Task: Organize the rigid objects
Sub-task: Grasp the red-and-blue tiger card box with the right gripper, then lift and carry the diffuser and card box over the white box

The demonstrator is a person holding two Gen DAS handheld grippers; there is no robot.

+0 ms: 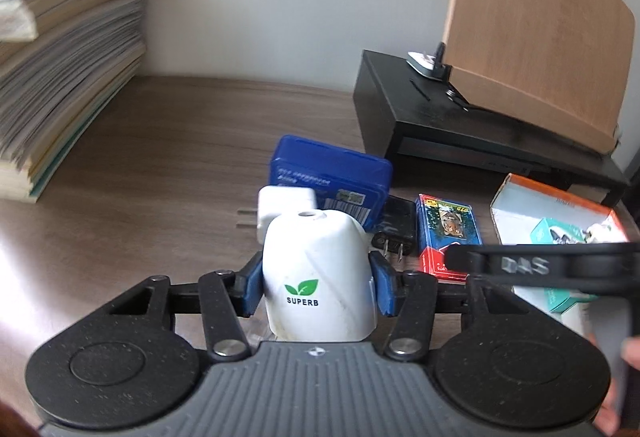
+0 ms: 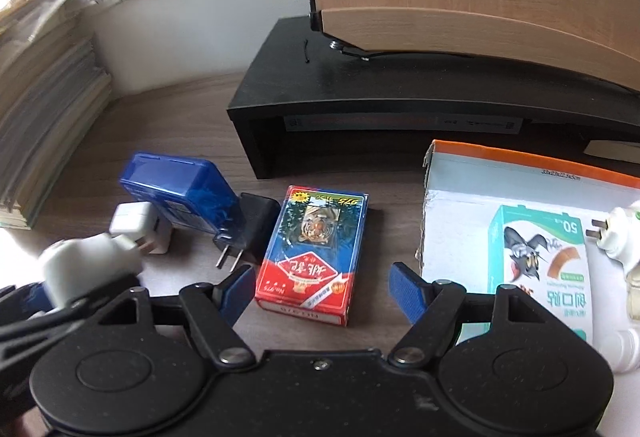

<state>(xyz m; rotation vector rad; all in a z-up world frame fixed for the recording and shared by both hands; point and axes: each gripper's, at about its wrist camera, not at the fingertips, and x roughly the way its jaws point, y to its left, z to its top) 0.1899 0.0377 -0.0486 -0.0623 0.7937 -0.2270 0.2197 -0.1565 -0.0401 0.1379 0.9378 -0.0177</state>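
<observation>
A white plug-in (image 1: 318, 277) is clamped in the left claw (image 1: 318, 283); the right claw (image 2: 322, 291) is held apart over the cards (image 2: 314, 255), still outside the box (image 2: 452, 173).

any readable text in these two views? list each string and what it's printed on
"SUPERB", under a green leaf logo: white plug-in device clamped in the left gripper.
"DAS": black arm of the right gripper, seen from the left wrist.
"975": top edge of the playing card box, upside down.
"50": plaster box in the open carton, upside down.
Chinese characters on both boxes and the blue case label: too small or blurred to read.
</observation>
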